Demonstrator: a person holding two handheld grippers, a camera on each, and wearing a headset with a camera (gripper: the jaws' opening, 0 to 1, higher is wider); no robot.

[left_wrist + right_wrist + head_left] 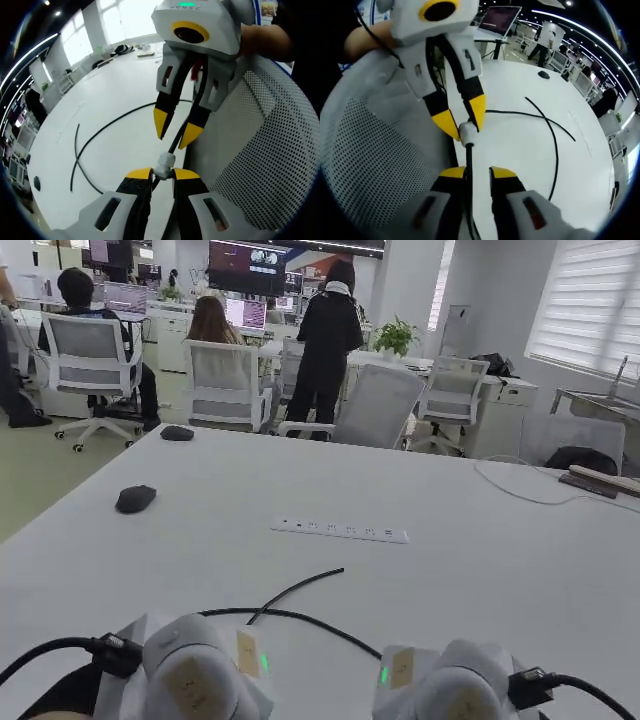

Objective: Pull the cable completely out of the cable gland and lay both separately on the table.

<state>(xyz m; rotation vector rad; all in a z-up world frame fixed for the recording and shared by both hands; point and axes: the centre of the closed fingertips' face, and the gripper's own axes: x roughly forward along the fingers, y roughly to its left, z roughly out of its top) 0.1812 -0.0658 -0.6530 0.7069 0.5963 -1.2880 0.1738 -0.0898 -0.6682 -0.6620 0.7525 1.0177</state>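
Left tool [163,174] clamps the cable gland [165,164], apparently as anchor; at 12 o'clock the right tool [174,136] straddles the cable [171,149] to pull; whether it pinches is unclear.

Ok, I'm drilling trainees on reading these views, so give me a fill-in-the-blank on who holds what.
The left tongs are shut on the white ____.
The ____ cable runs between the right tongs.
The cable's slack lies on the ____ table.
Missing: cable gland; black; white.
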